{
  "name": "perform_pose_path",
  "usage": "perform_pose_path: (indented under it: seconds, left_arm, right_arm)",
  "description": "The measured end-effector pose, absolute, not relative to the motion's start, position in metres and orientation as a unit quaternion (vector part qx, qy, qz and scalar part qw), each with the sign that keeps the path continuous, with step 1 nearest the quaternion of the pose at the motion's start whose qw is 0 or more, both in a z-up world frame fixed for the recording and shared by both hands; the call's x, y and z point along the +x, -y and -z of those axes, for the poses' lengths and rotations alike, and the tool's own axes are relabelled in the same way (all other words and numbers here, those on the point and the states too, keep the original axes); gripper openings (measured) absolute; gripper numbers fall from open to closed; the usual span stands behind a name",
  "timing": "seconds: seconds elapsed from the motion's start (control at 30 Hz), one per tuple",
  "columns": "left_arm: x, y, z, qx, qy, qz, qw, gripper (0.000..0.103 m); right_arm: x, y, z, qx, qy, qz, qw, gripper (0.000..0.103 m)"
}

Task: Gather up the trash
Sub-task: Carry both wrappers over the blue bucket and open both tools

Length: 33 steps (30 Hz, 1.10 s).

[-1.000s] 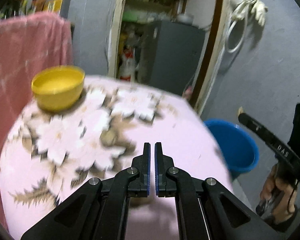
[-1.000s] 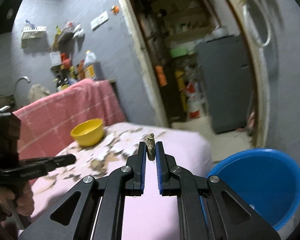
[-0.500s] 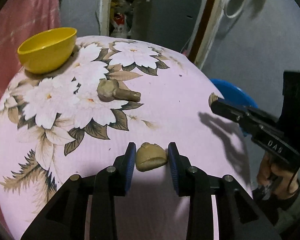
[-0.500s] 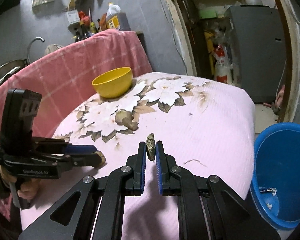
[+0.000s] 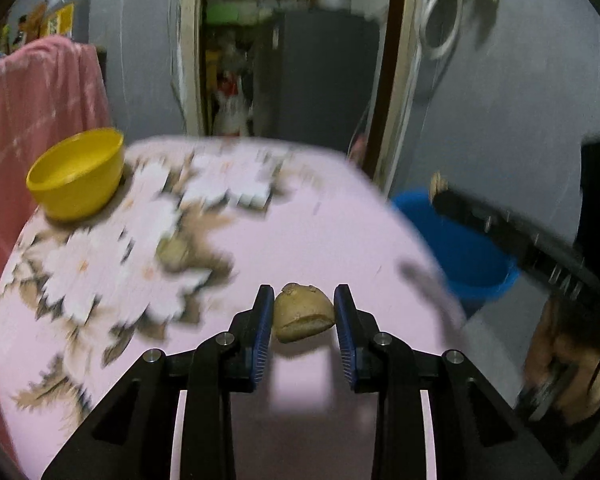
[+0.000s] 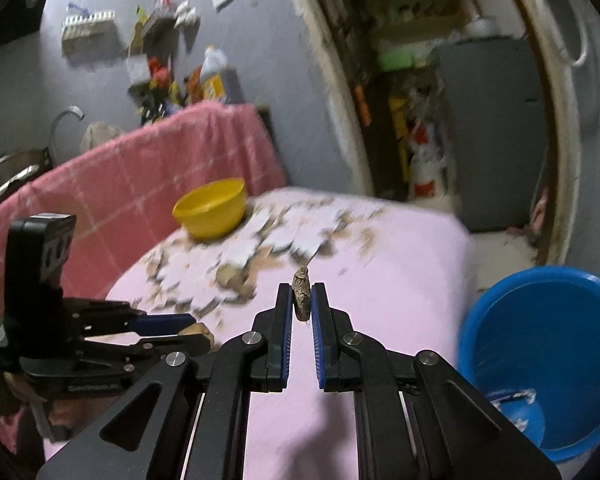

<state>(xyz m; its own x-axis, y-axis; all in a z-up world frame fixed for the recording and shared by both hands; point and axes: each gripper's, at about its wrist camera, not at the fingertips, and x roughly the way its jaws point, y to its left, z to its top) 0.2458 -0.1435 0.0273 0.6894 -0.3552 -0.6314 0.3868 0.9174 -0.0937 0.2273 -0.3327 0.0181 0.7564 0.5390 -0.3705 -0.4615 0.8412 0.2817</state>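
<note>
Left wrist | brown lump [image 5: 303, 313] clamped between left tool [image 5: 303, 320] pads

A yellow bowl [image 5: 76, 178] sits on a pink, white-flowered cloth [image 5: 320, 248] beside a blue bucket [image 6: 548, 344].

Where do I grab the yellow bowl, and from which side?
By the rim of the yellow bowl, from above on its near side: one finger inside the wall, one outside. It stands upright and open on the pink cloth, and its round body looks too wide to span.
</note>
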Motion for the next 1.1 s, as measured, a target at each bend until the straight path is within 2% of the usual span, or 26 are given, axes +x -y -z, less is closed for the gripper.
perform_pose_path:
  seconds: [0.13, 0.3, 0.5, 0.8, 1.1]
  left_arm:
    - [0.249, 0.17, -0.054, -0.019, -0.27, 0.22, 0.937, 0.026]
    - [0.252, 0.218, -0.084, -0.021, -0.197, 0.261, 0.945, 0.026]
    - [0.255, 0.257, -0.1, -0.026, -0.161, 0.3, 0.94, 0.026]
    - [0.267, 0.307, -0.1, -0.023, -0.16, 0.33, 0.93, 0.026]
    - [0.294, 0.342, -0.076, -0.002, -0.234, 0.336, 0.912, 0.027]
  right_arm:
    - [0.215, 0.358, -0.034, 0.089, -0.163, -0.218, 0.958, 0.008]
    - [0.195, 0.39, -0.054, 0.074, -0.075, -0.129, 0.986, 0.008]
    - [0.183, 0.434, -0.061, 0.107, -0.021, -0.051, 0.993, 0.008]
    - [0.182, 0.484, -0.05, 0.149, -0.036, 0.01, 0.988, 0.008]
    - [0.198, 0.502, -0.03, 0.161, -0.124, 0.037, 0.978, 0.008]
